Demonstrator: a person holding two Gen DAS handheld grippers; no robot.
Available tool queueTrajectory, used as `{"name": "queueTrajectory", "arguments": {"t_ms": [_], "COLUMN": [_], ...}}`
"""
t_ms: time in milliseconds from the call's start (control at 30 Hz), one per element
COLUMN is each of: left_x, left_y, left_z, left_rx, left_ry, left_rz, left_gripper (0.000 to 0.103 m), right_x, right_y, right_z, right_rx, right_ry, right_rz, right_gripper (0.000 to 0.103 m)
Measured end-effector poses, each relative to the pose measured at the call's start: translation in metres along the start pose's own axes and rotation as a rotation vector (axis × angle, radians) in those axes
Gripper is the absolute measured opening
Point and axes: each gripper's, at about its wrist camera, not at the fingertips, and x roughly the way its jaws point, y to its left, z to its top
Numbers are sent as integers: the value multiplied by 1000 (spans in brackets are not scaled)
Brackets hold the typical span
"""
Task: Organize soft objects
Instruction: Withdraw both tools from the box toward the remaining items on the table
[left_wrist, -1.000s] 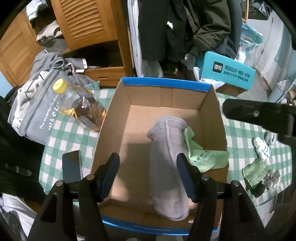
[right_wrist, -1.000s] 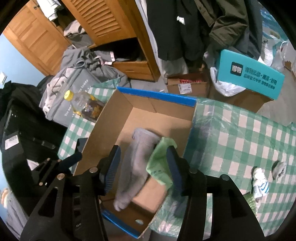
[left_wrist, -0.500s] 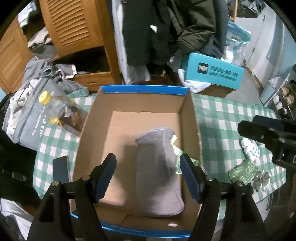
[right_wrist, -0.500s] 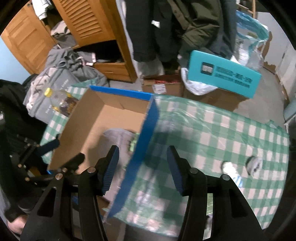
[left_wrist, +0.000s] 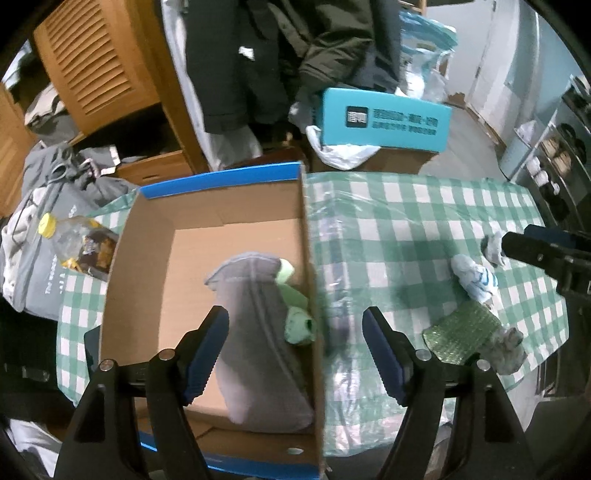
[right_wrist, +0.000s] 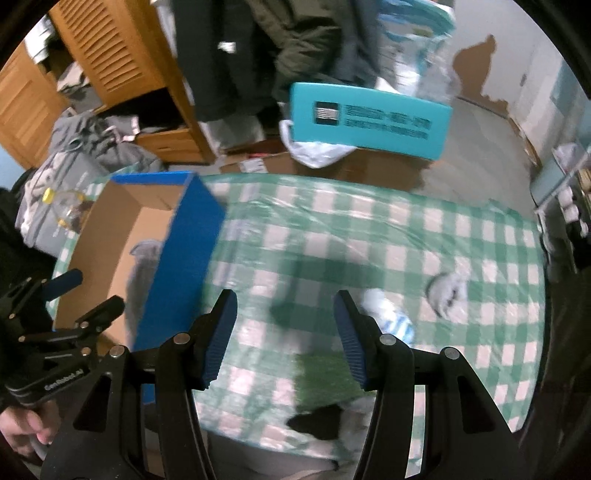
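Left tongs (left_wrist: 295, 347) are opening, empty, above the box (left_wrist: 310, 295) wall; right tongs (right_wrist: 284, 332) stand wide, empty. Centre them over the white sock (right_wrist: 388, 317) on the bench (right_wrist: 369, 229) before descending.

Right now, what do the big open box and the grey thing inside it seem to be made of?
The box looks like corrugated cardboard: matt brown inner walls with fold lines, and a blue printed outside. The grey thing seems to be soft knitted fabric, probably a sock: it lies limp, with a seam along it and a dull surface.
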Motion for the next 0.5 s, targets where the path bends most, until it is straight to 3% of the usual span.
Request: {"name": "queueTrajectory", "arguments": {"t_ms": [500], "left_x": [17], "left_y": [-64], "left_z": [-13], "left_rx": [116], "left_ry": [64], "left_rz": [-53], "left_gripper": [77], "right_x": [-2], "right_y": [-60], "right_z": [-43], "right_rx": [88], "right_ry": [48], "right_rz": [-25], "right_gripper": [53]}}
